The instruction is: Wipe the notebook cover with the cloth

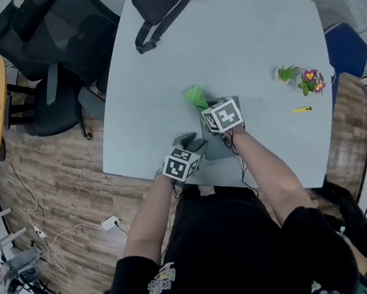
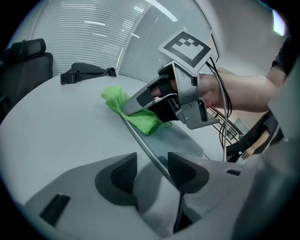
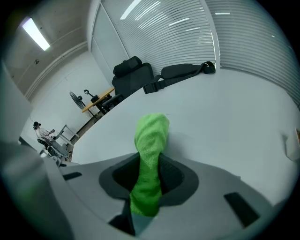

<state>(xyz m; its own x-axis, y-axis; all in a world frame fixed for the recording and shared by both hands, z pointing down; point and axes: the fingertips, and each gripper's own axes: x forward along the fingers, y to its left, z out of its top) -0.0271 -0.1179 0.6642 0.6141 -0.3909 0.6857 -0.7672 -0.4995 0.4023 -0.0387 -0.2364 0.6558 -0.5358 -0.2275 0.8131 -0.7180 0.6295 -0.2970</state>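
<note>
Right claw [image 3: 149, 177] pinches the green cloth [image 3: 151, 136] at the grey notebook's [image 2: 180, 138] far end; left claw [image 2: 152, 169] is spread astride its near edge on the counter [image 1: 238, 46].

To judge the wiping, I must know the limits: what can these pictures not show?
Notebook cover: head view, mostly hidden under the right claw and arm.
Yellow thing: head view, too small to name.
Cloth, where it meets the notebook: right gripper view, hidden behind the claw.

Pale grey table [image 1: 260, 70] on wood-plank floor [image 1: 57, 182]; black office chair [image 1: 55, 39], slatted blinds [image 3: 187, 28] behind
</note>
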